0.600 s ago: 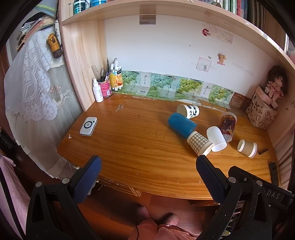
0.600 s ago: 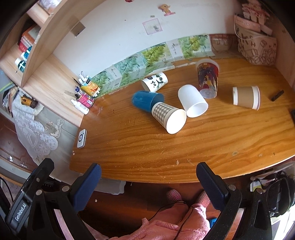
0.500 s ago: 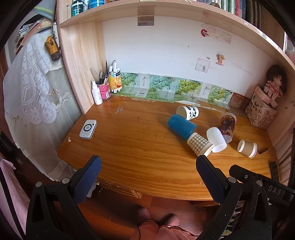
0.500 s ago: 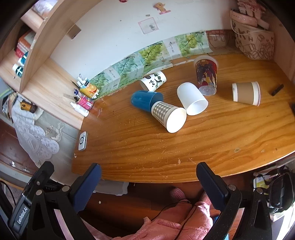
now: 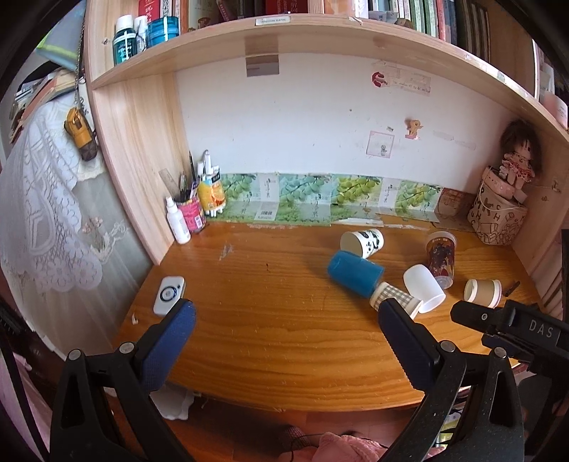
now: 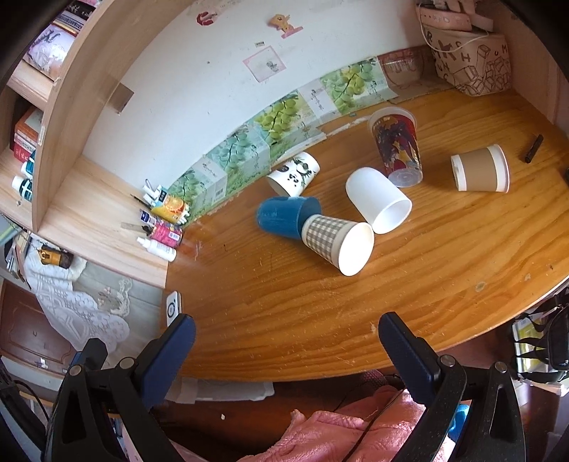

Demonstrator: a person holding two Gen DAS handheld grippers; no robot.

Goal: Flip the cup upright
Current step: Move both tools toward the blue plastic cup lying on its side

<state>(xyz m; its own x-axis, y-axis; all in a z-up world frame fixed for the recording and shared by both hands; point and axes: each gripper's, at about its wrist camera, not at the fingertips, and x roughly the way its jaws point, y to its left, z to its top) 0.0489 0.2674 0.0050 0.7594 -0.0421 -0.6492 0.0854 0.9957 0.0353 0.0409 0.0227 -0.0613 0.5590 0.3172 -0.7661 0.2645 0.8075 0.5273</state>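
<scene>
While unheld, cups (image 6: 334, 241) beyond tongs (image 6: 286, 332)

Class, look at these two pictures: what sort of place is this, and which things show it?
Most likely a home study desk in a bedroom: books line the shelf above it, a pen pot stands in its corner, and a doll sits opposite.

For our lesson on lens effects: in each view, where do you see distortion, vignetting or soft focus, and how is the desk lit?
Left wrist view: the shelf edge bows into an arc, corners go black, the desk is evenly daylit with soft shadows. Right wrist view: the desk edge curves strongly, the checked cup is sharp, the pink fabric near the lens looks softer.
</scene>
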